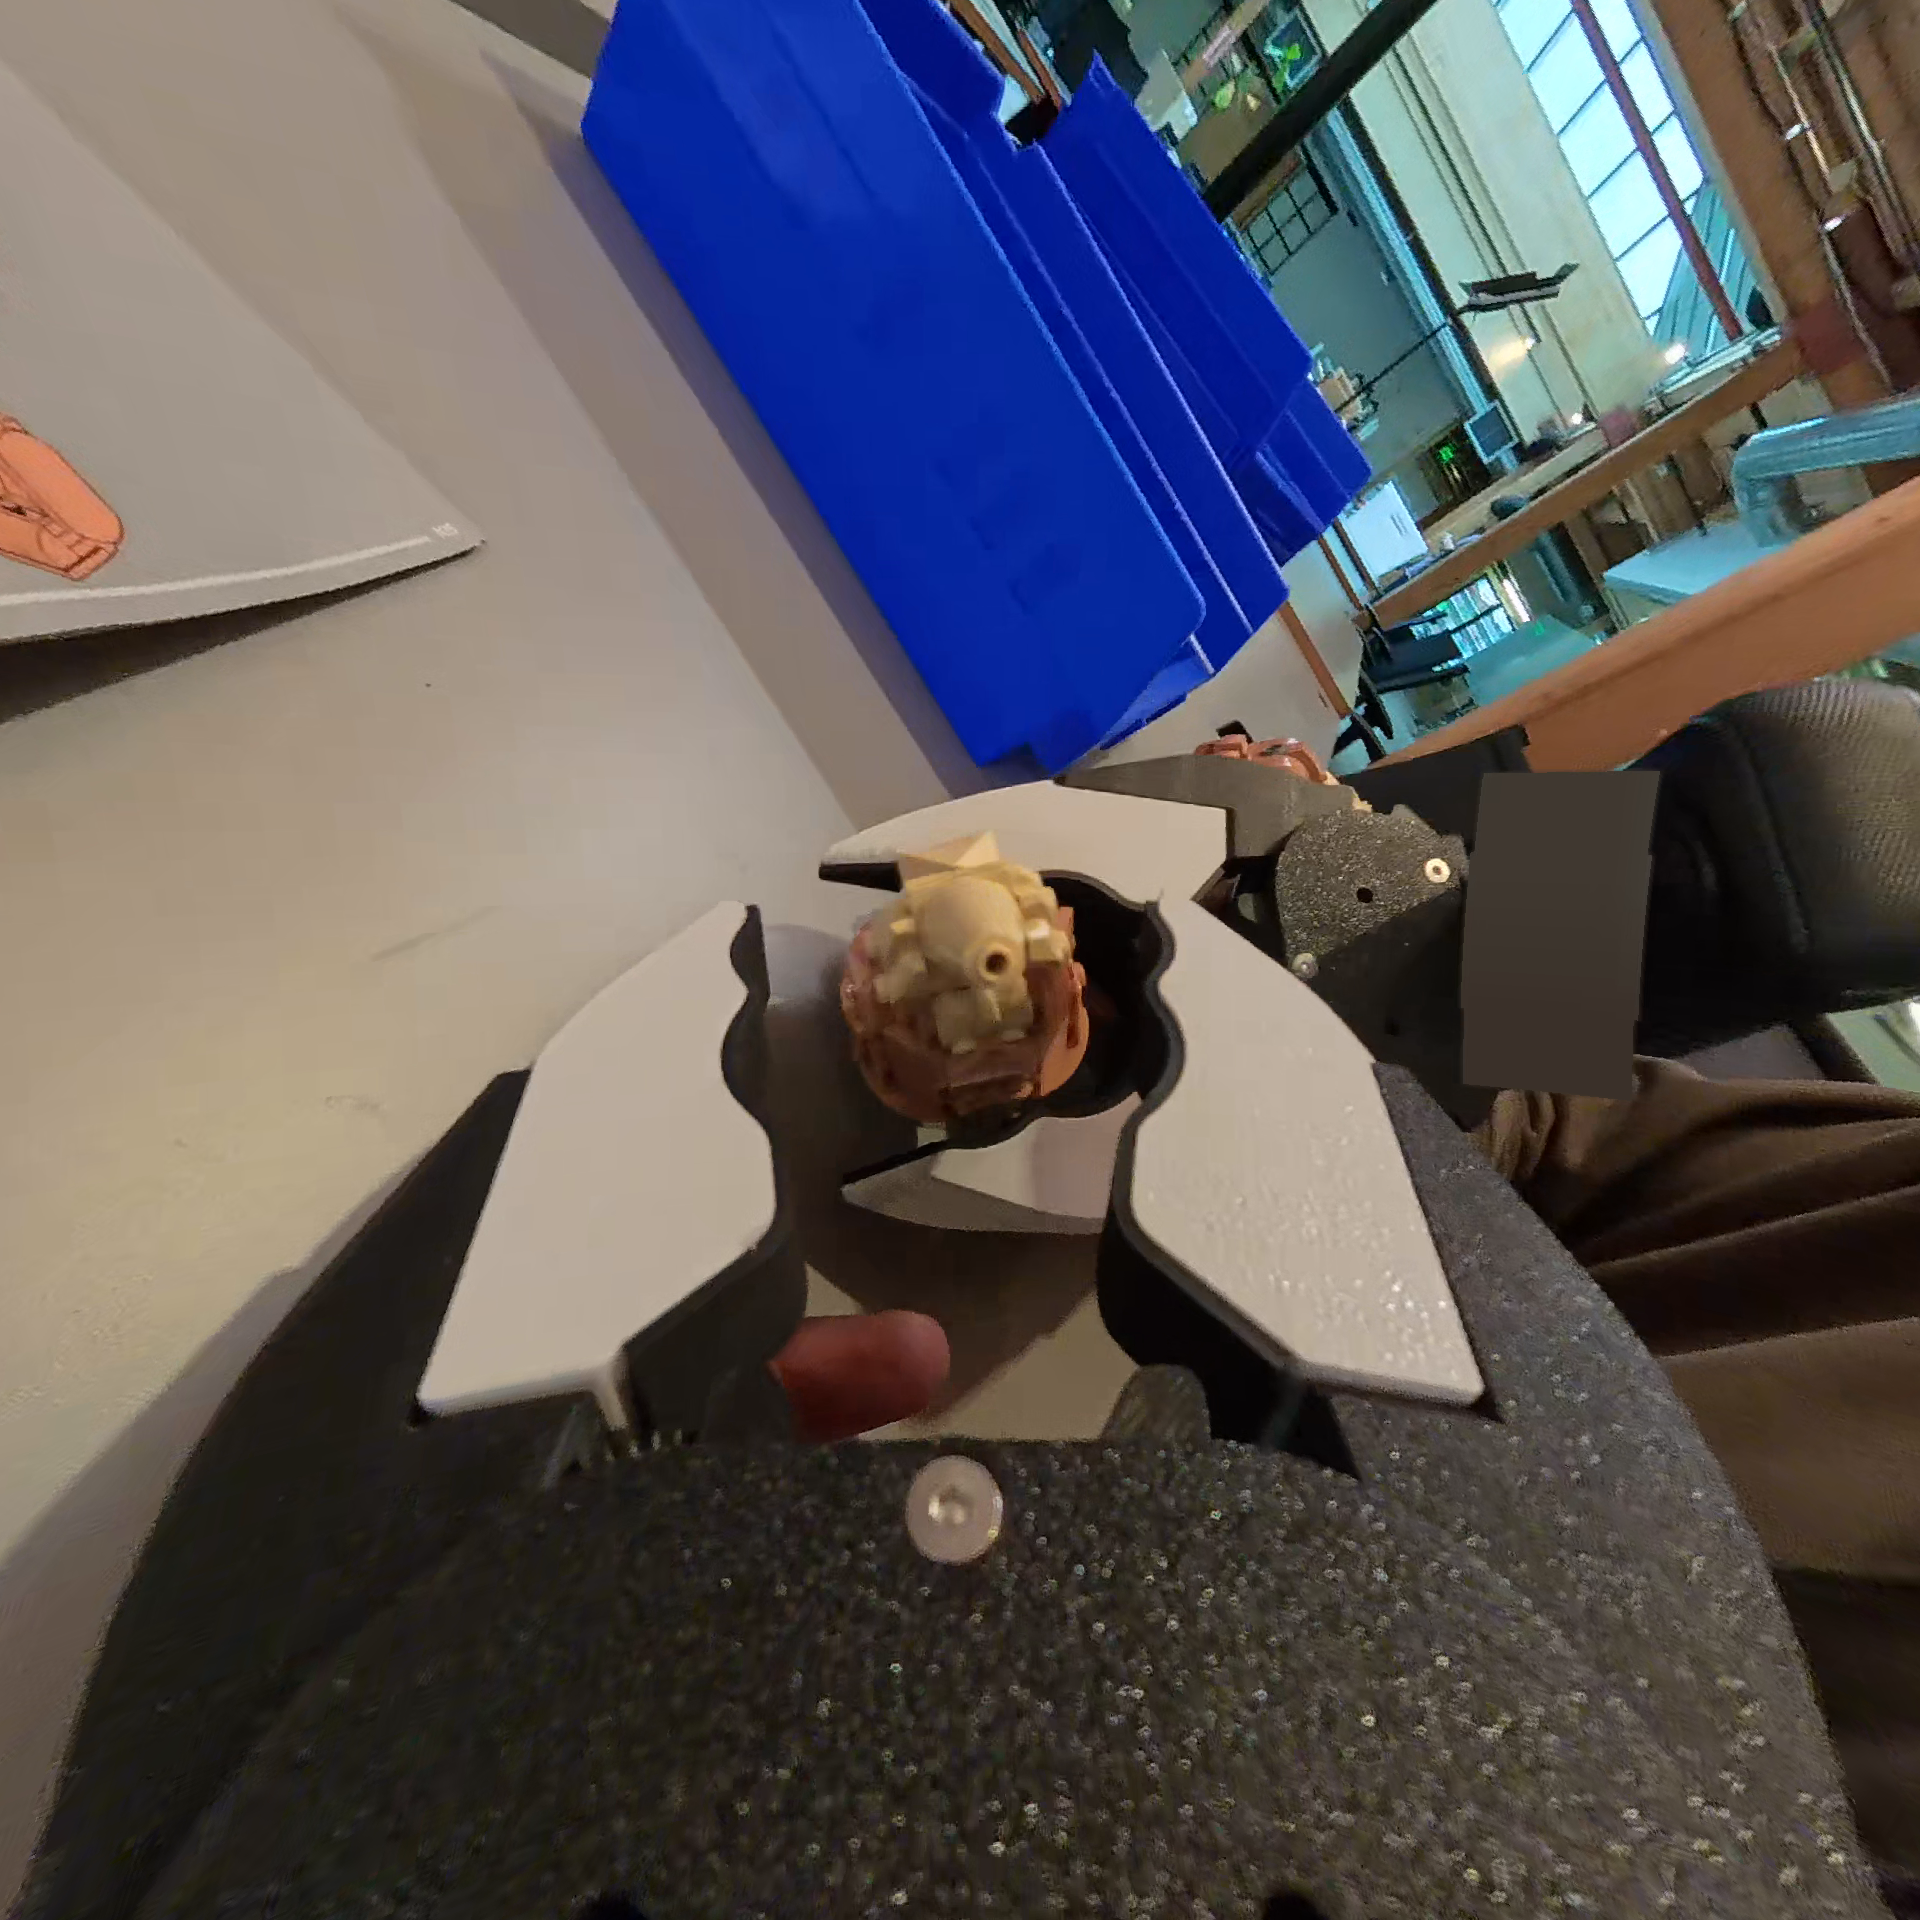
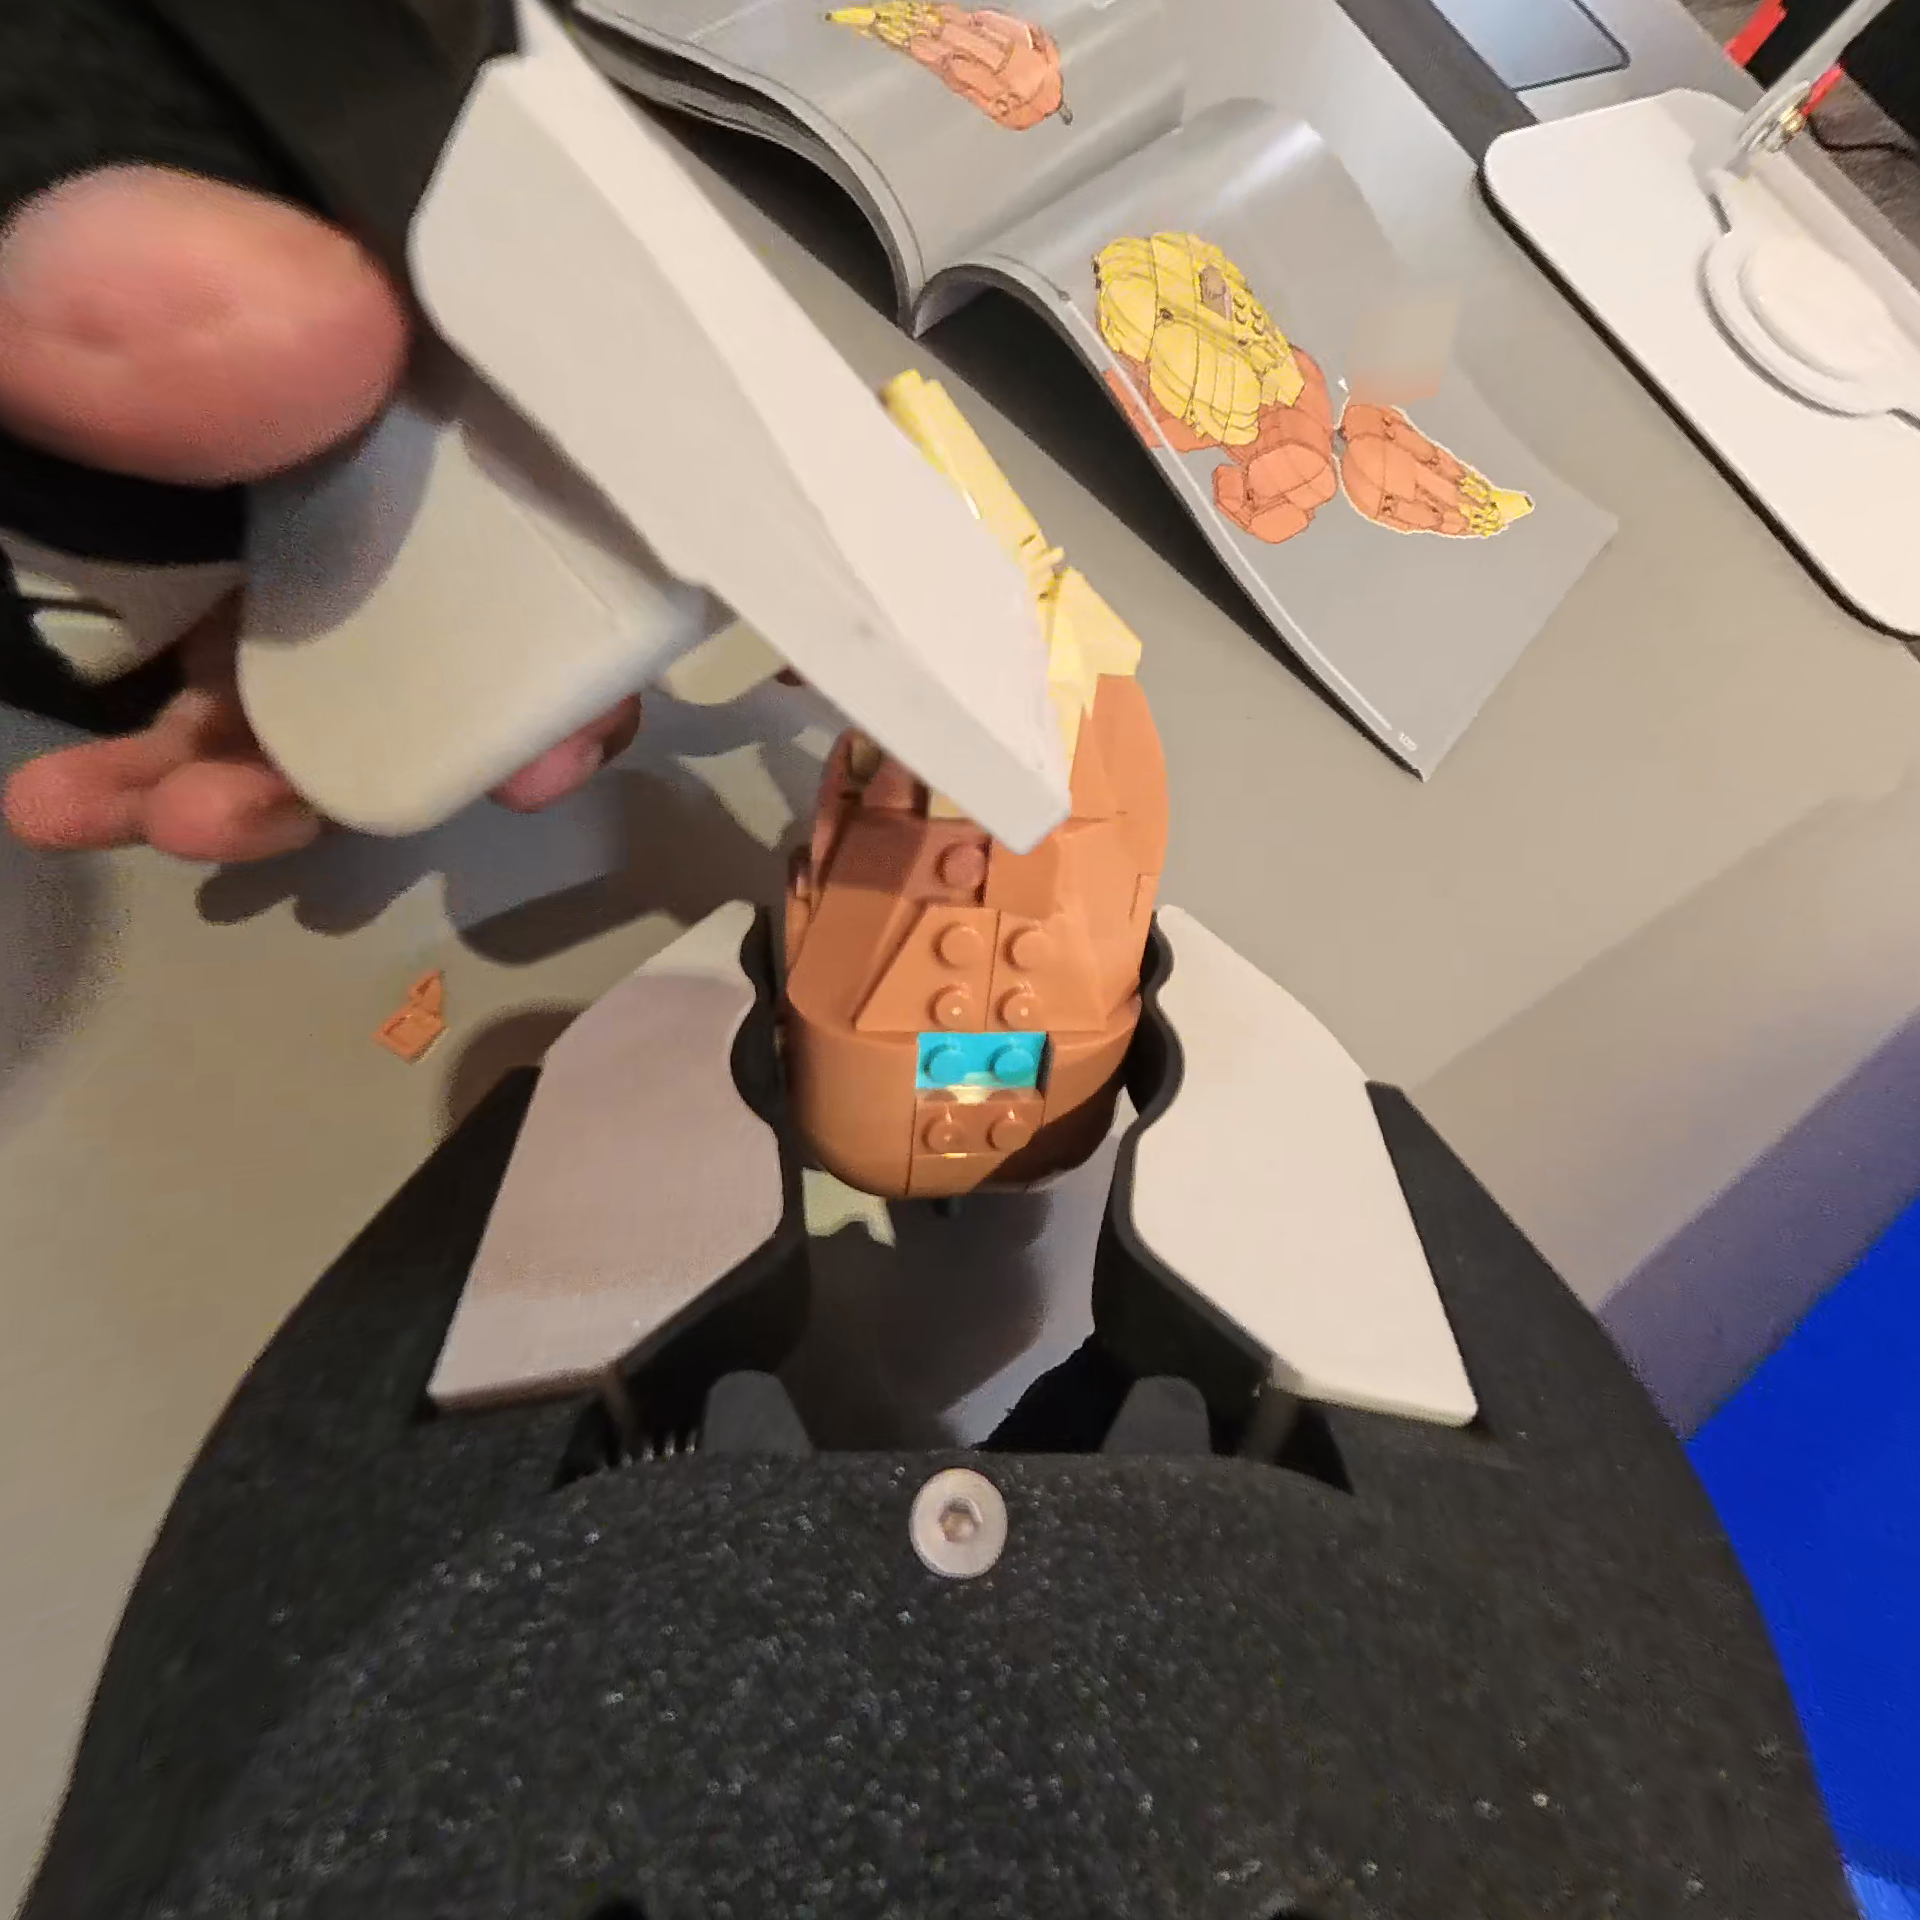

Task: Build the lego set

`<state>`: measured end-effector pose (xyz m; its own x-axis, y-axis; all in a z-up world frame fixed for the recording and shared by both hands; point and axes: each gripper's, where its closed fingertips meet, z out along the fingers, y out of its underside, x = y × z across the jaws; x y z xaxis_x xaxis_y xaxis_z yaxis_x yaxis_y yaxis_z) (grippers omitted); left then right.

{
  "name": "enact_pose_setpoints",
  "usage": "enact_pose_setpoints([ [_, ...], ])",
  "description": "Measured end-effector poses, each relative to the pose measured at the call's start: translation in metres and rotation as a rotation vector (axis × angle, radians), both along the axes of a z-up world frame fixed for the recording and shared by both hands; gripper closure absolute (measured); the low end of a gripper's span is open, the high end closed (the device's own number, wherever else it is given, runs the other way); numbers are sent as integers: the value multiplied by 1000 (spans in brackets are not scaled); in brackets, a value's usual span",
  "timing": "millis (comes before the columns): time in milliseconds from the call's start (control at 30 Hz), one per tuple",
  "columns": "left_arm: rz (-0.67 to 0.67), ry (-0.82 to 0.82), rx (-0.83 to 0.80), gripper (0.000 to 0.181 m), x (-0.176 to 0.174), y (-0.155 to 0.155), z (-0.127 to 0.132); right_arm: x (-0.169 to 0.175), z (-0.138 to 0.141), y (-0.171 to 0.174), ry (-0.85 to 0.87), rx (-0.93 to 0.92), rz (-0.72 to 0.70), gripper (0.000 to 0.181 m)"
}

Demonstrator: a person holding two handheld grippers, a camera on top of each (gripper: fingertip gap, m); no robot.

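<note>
A: Item: model (image 2: pixel 966 997), brown bricks, tan end. Location?

B: Off the counter (image 2: pixel 1558 935), lodged between the right hand-held gripper (image 2: pixel 961 1029) fingers, clamped on its brown end. The left hand-held gripper (image 1: pixel 951 997) seems to grip the tan end.

A: Handling?

B: Keep both grips firm and aligned; press straight, no twisting. Manual (image 2: pixel 1299 416) open beyond; loose brick (image 2: pixel 414 1023) lies apart.
</note>
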<state>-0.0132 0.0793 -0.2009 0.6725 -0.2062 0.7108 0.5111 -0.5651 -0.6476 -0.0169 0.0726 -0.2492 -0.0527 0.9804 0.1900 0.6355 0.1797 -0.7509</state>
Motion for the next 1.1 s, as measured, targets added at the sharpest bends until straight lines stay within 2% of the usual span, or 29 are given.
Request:
enact_pose_setpoints([
  [200, 82, 83, 30, 118, -7, 0, -1, -1, 1, 6, 16, 14, -26, 115],
  [400, 69, 99, 7, 119, -2, 2, -10, -2, 1, 10, 27, 31, -43, 115],
  [567, 70, 82, 4, 121, 0, 3, -10, -4, 1, 7, 32, 54, -32, 115],
  [733, 78, 59, 22, 136, 0, 2, -7, -4, 7, 7, 61, 111, -34, 116],
  [1100, 89, -47, 13, 136, -1, 2, -9, -5, 9, 6, 80, 177, -25, 116],
])
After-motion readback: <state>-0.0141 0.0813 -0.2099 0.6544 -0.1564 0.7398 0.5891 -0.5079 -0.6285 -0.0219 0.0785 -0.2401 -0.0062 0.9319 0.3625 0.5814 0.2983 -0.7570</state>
